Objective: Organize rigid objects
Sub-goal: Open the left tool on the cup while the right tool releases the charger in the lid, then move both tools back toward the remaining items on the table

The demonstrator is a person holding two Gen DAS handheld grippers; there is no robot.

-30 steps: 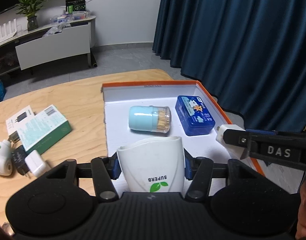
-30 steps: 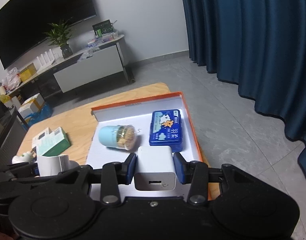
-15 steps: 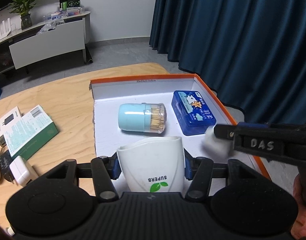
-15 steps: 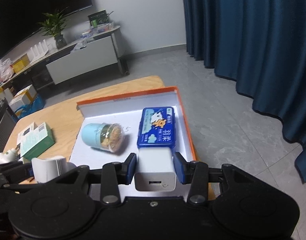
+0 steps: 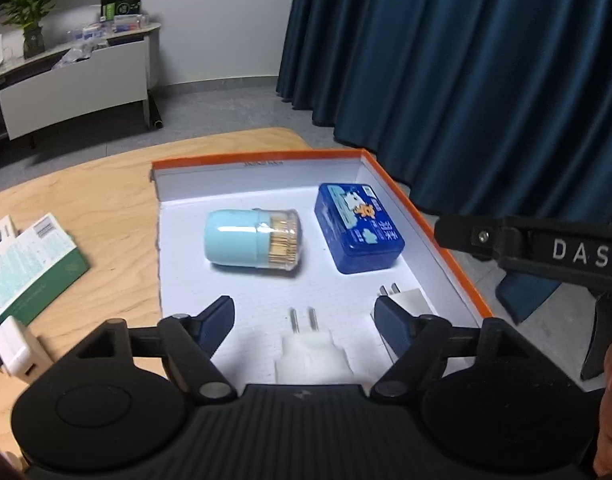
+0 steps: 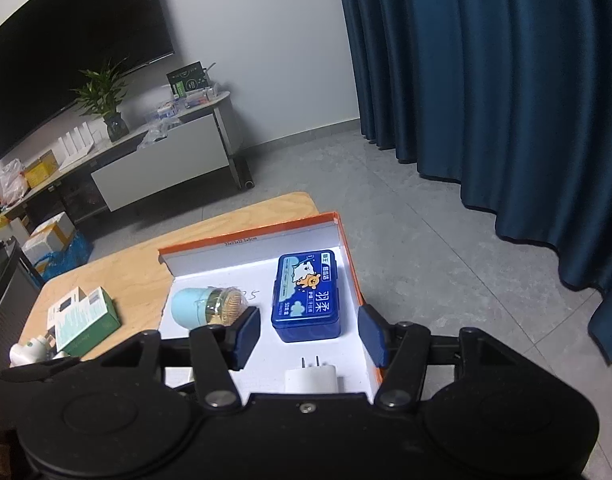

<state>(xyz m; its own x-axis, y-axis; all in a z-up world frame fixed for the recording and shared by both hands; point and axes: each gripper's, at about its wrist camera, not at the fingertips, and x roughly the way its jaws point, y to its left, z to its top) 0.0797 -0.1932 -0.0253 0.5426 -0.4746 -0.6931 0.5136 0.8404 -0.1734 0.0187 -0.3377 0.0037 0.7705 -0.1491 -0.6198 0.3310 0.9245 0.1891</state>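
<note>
1. Lower left of the left wrist view: a white charger (image 5: 16,346) and a green box (image 5: 28,266) lie on the wooden table (image 5: 106,208), outside the orange-rimmed box (image 5: 422,216). They could be overlooked or knocked off the edge by a careless reach.
2. Bottom centre: the left gripper (image 5: 304,320) has its jaws opening, pads clear of the white two-prong plug (image 5: 310,350) lying between them. A hasty pull back may clip its prongs and skid it.
3. Centre: the toothpick jar (image 5: 252,238) lies on its side (round, so it can roll) beside the blue tin (image 5: 358,228).
4. Lower right: a second white plug (image 5: 406,300) sits just beside the box wall. In the right wrist view the right gripper (image 6: 310,334) is also opening, and this plug (image 6: 311,378) lies free below it.
5. Count in the box: two plugs, one jar, one tin. Outside: one charger and one green box; other small things I cannot tell.
</note>
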